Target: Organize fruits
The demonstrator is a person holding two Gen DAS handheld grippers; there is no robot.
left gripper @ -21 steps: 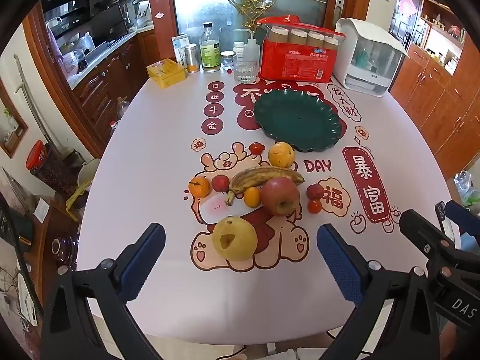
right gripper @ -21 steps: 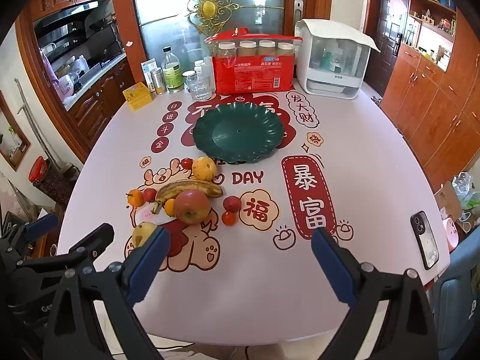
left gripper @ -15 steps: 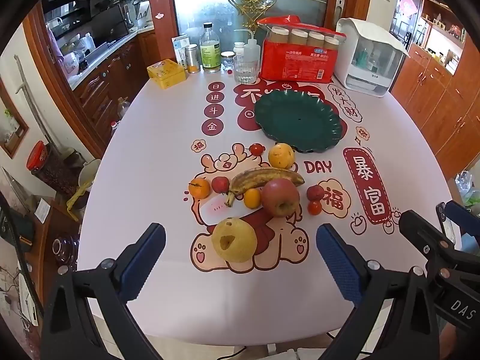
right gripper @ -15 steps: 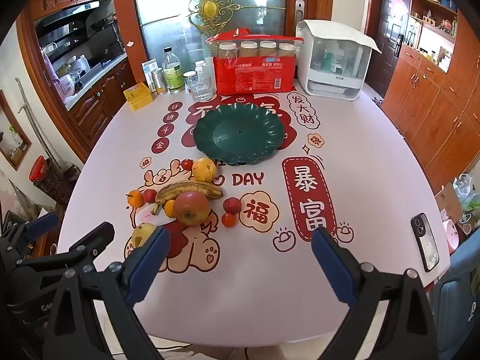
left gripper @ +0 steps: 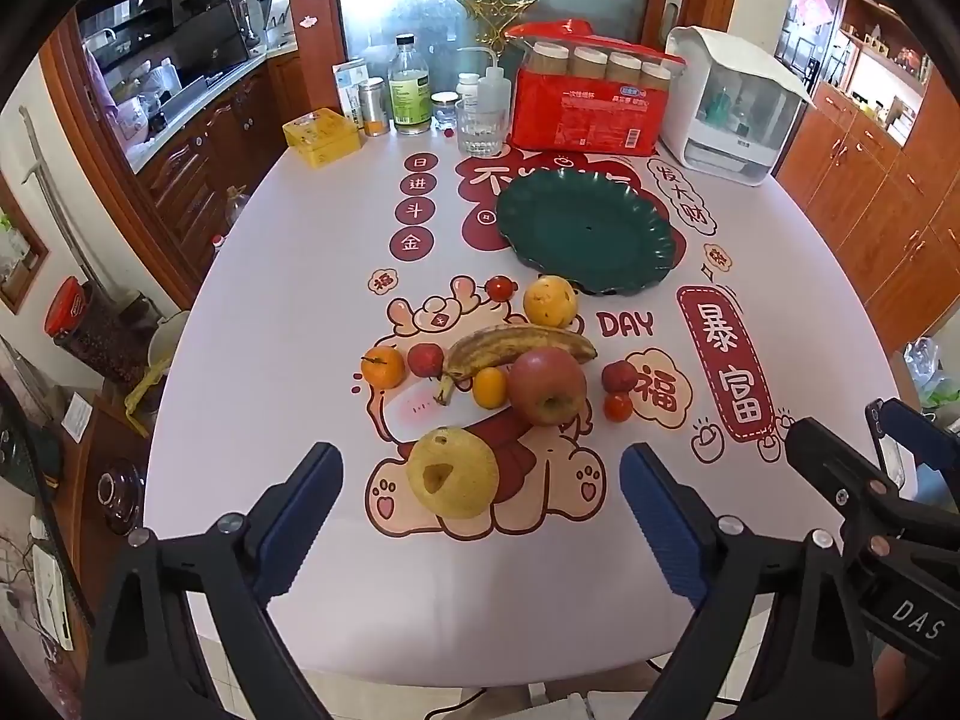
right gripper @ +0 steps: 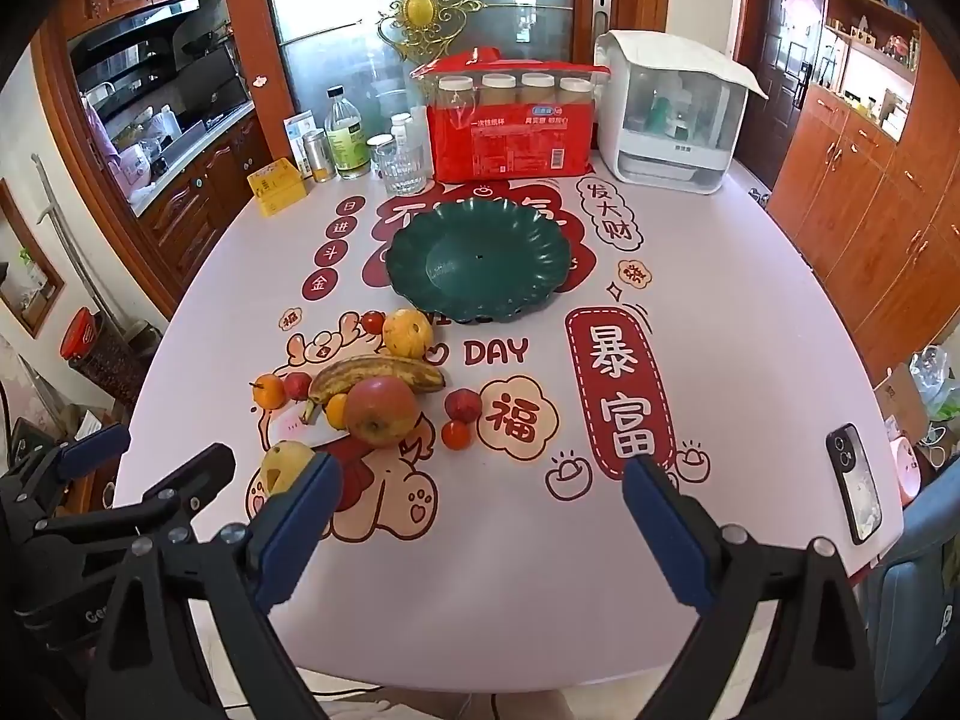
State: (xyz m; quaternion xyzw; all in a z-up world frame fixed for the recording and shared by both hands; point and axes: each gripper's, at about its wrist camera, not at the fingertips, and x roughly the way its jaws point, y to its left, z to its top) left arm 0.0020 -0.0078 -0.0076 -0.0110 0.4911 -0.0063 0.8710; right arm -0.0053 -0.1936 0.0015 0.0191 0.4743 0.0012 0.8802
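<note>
Blue-padded left gripper [left gripper: 480, 516] and right gripper [right gripper: 480, 531]: jaws spread, empty, near table edge. Yellow pear [left gripper: 453, 471], red apple [left gripper: 547, 385] beyond; scalloped dark-green plate [left gripper: 585, 231] farther.

"DAY" and the large characters 暴富 and 福 are printed on the tablecloth [right gripper: 750, 360], with 日进斗金 in red circles and 发大财 near the far edge. "DAS" is read on the right gripper [left gripper: 888, 480].

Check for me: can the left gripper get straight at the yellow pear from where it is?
Probably yes. The left gripper is open and the yellow pear lies just ahead between its fingers, nearest of the fruit, with only bare tablecloth before it.
</note>
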